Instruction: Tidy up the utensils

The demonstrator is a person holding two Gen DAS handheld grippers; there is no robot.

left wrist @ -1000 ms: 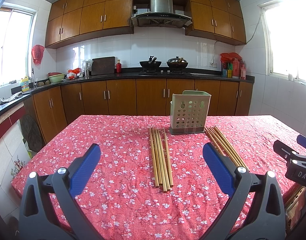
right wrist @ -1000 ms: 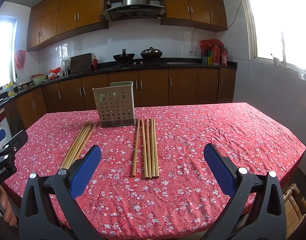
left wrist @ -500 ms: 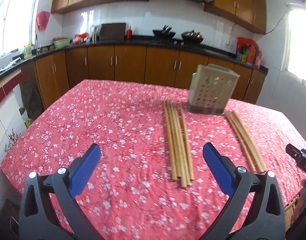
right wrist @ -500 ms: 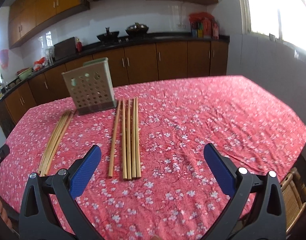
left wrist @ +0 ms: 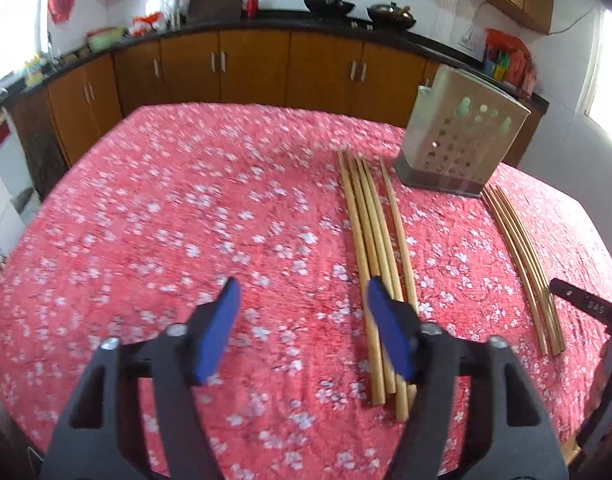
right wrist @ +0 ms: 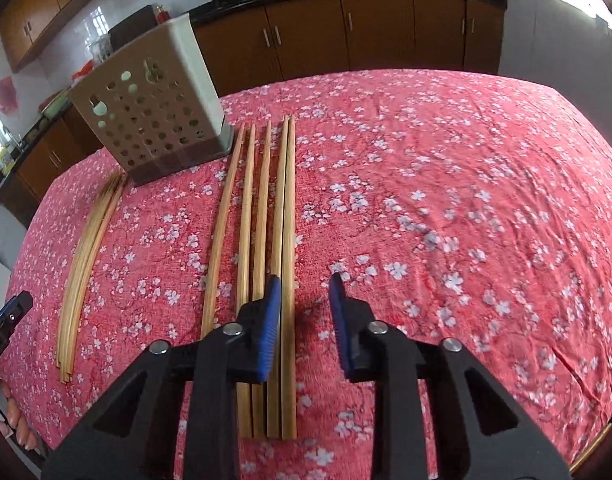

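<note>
Two sets of bamboo chopsticks laid lengthwise on a red floral worktop (left wrist: 145,216), thin ends toward a perforated utensil holder (left wrist: 462,148) standing upright at the far side, between the two sets and seemingly empty from here. Left set of chopsticks (left wrist: 376,248) bunched tight but for one stick lying slightly apart; right set of chopsticks (right wrist: 265,240) spread in a loose row, two outermost sticks touching. Arranged parallel and near the front edge, presumably so thick ends sit within easy reach of each hand. Left tool (left wrist: 301,320) angled down over bare cloth just beside its set, jaws just narrowed to a half-spread gap with nothing between them, its right finger (left wrist: 390,340) overlapping the nearest sticks in view. Right tool (right wrist: 306,308) likewise tipped down, jaws just drawn in to a narrow gap, still apart, with only cloth between; left finger (right wrist: 269,320) above the outer pair, whether touching not clear. Both apparently pre-narrowed to suit thin sticks ahead of a pick-up; no chopstick gripped yet, none in the holder. Kitchen cabinets (left wrist: 253,68) and stove pans (left wrist: 330,2) behind.
</note>
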